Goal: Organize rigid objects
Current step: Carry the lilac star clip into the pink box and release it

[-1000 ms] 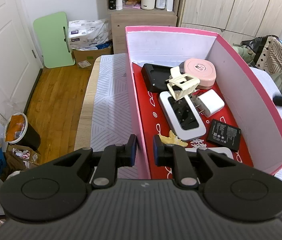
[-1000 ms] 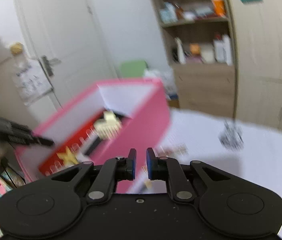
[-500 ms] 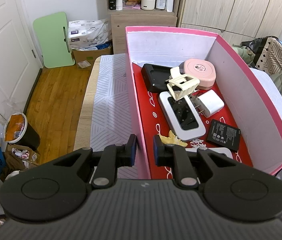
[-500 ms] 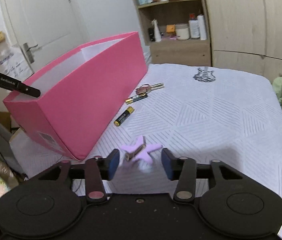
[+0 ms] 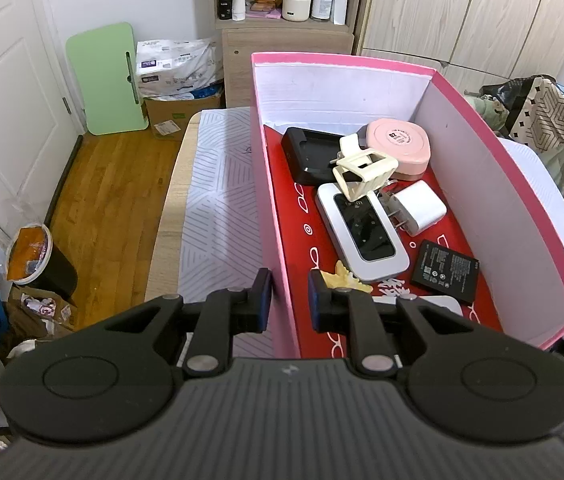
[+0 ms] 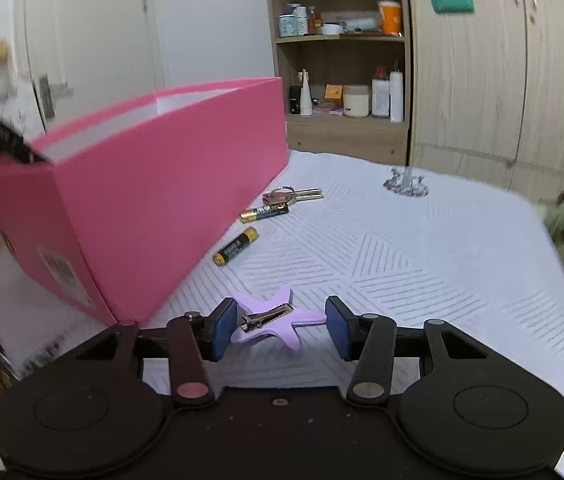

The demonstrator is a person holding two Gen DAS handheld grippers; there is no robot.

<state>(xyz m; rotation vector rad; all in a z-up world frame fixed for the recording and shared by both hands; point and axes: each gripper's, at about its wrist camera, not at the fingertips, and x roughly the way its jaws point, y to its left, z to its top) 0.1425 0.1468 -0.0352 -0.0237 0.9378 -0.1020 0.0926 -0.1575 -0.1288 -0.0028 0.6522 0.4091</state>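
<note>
On a bed covered in a white quilted sheet (image 6: 421,248) sits a long pink box (image 5: 481,184), and I am working a gripper in each hand around it. My left gripper (image 5: 289,300) straddles the box's near side wall, one finger outside and one inside, jaws closed on the thin cardboard. I judge this grip is there to steady the box while the other hand loads it.

The box already holds several sorted items on its red lining: a black cradle (image 5: 307,154), a round pink case (image 5: 399,146), a cream hair claw (image 5: 363,172), a white and black device (image 5: 361,236), a white charger plug (image 5: 417,208), a flat black battery (image 5: 443,272) and a yellow star clip (image 5: 343,278).

My right gripper (image 6: 282,328) hangs low over the sheet beside the box. Its jaws have just been opening and now stand apart on either side of a lilac star hair clip (image 6: 274,316), which lies flat with its metal clasp upward. The pads do not seem to press on it yet, so I read this as the line-up before a pinch.

Farther off on the sheet lie two batteries (image 6: 236,251) and a bunch of keys (image 6: 291,195), close to the box's outer wall and not yet put away.
</note>
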